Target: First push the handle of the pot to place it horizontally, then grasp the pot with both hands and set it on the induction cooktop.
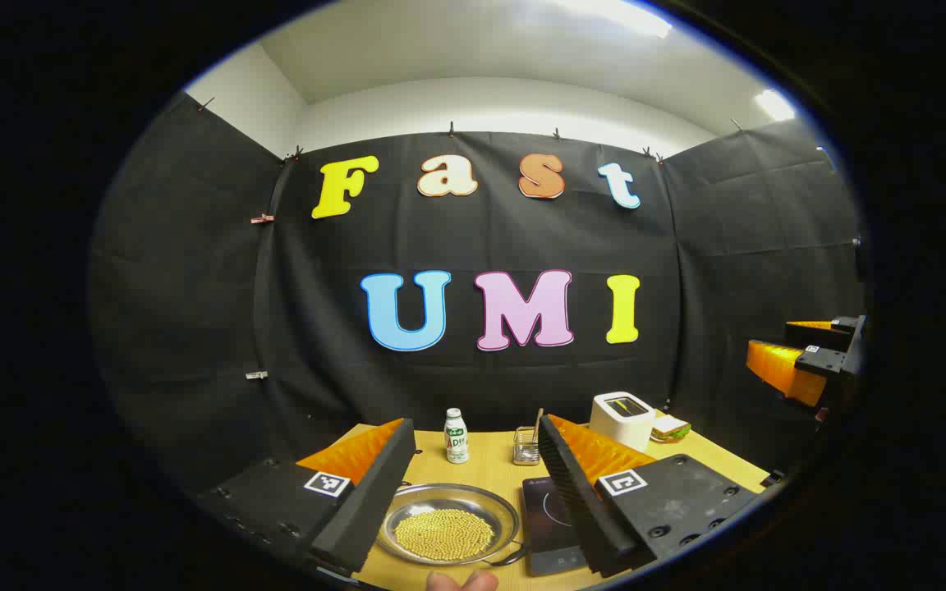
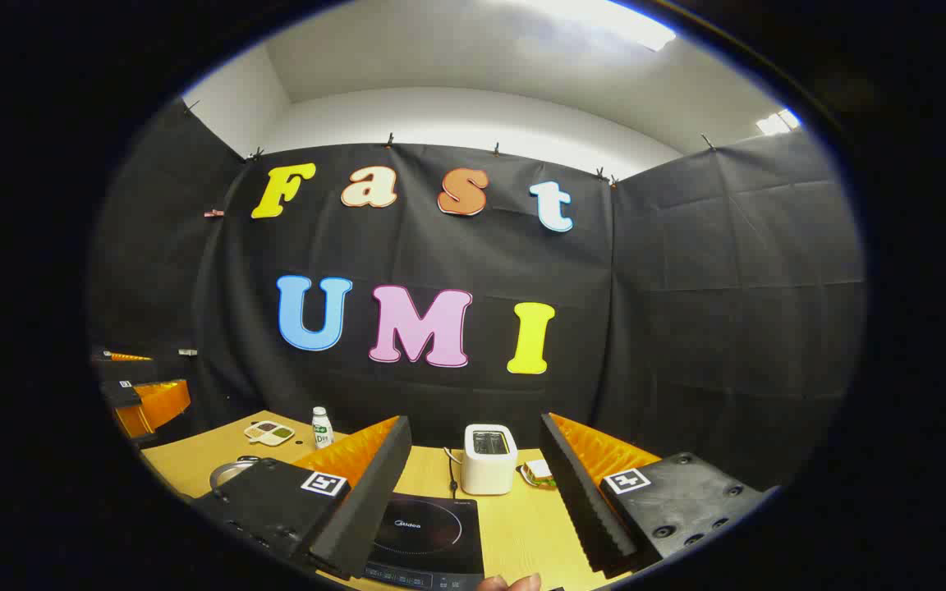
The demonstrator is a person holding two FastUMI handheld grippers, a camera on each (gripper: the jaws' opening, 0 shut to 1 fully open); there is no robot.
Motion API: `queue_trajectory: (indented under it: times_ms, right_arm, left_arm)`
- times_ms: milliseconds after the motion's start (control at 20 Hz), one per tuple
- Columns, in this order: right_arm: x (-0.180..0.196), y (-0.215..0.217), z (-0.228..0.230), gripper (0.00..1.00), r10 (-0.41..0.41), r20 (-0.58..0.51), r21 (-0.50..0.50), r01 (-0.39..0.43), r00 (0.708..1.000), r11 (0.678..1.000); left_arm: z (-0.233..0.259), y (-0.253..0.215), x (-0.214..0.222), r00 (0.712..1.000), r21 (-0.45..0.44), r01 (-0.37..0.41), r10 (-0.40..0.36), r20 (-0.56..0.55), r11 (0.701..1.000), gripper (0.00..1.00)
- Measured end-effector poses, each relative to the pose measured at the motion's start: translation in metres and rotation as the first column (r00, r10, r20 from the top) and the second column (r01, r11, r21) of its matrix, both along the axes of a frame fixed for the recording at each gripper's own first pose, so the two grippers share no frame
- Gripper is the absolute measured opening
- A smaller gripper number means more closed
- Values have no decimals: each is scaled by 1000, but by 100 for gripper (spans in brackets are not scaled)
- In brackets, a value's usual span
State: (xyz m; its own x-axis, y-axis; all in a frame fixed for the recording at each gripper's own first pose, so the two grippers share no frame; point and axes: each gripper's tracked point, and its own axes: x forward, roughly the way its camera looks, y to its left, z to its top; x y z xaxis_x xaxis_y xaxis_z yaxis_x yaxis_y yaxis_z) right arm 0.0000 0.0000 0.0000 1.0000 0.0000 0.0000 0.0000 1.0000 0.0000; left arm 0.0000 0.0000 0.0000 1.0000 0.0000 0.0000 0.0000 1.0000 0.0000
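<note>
In the left gripper view, a shallow metal pot holding yellow beans sits on the wooden table, low between my fingers. A thin dark loop handle sticks out at its near right rim. The black induction cooktop lies just right of it, partly behind my right finger. My left gripper is open above the pot and holds nothing. In the right gripper view, the right gripper is open over the cooktop, and the pot's rim peeks out at far left.
At the back of the table stand a small bottle, a glass holder, a white toaster and a sandwich. A divided dish lies back left. The other gripper hovers at right.
</note>
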Motion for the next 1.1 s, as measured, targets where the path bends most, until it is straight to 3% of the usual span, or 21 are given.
queue_trajectory:
  times_ms: [850,1100]
  right_arm:
    - [-5,10,9,98,73,39,-17,-72,997,997]
    - [-3,10,13,98,71,54,-19,-70,996,997]
  left_arm:
    - [-1,20,-13,997,12,-75,75,-3,997,94]
    - [-8,7,-11,999,23,11,-10,-45,1000,10]
